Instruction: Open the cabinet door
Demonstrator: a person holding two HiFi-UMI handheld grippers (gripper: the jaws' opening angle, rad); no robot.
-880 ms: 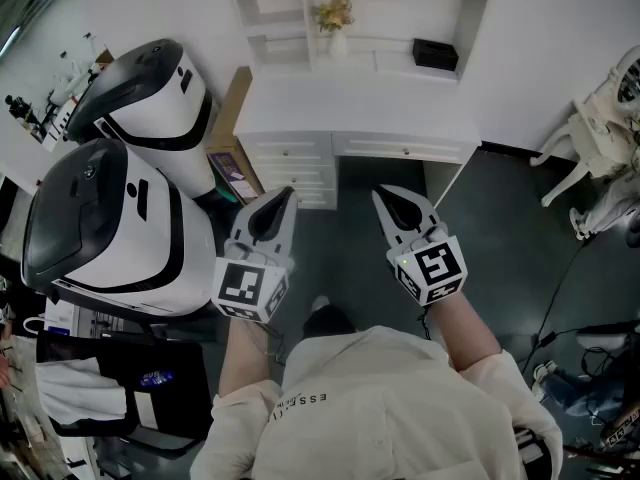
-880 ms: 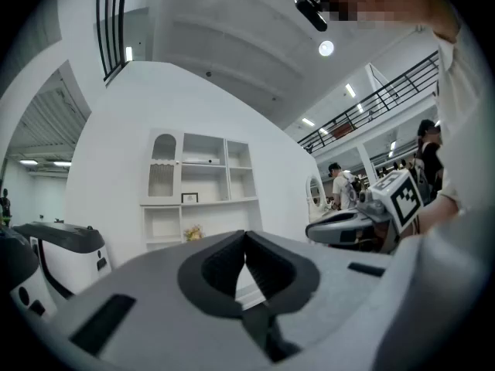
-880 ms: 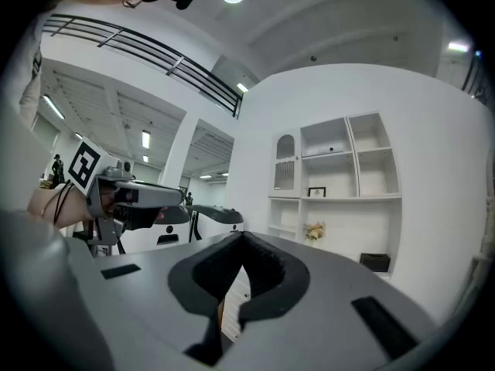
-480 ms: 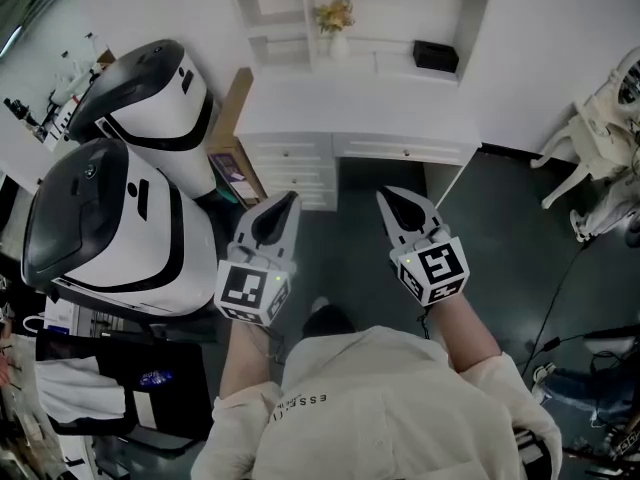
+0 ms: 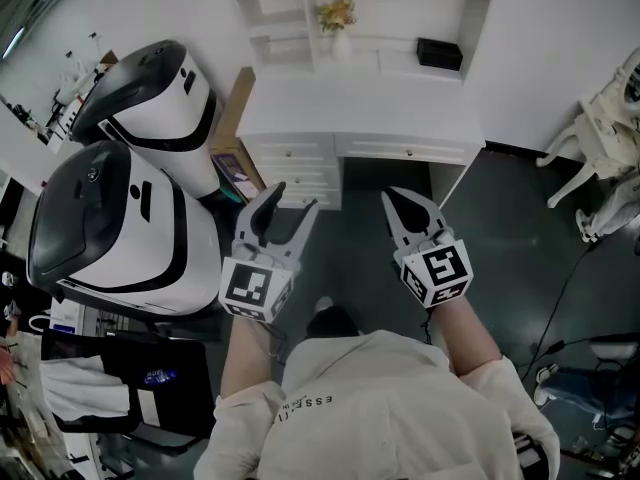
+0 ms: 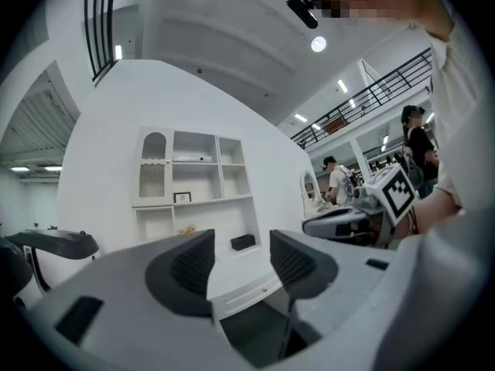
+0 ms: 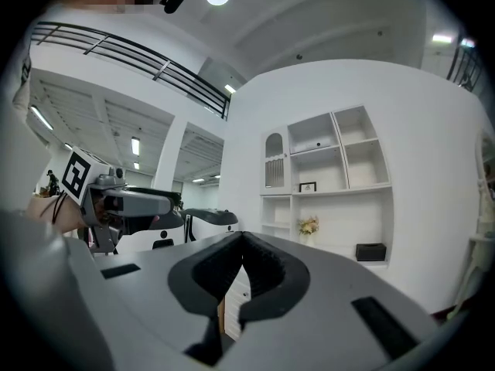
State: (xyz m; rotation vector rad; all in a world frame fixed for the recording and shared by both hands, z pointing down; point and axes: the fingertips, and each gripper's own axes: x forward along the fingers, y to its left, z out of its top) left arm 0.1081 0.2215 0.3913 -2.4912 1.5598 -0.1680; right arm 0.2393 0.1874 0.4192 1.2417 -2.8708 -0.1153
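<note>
Head view: a person holds both grippers level in front of a white cabinet (image 5: 360,103), well apart from it. Left gripper (image 5: 293,200): jaws spread wide, with nothing between them. Right gripper (image 5: 392,198): jaws together at the tips, holding nothing. Cabinet door (image 6: 153,168): arched, at the upper left of the shelves, closed, with neither gripper touching it. A flower vase (image 5: 336,20) and a black box (image 5: 439,54) stand on the shelves.
</note>
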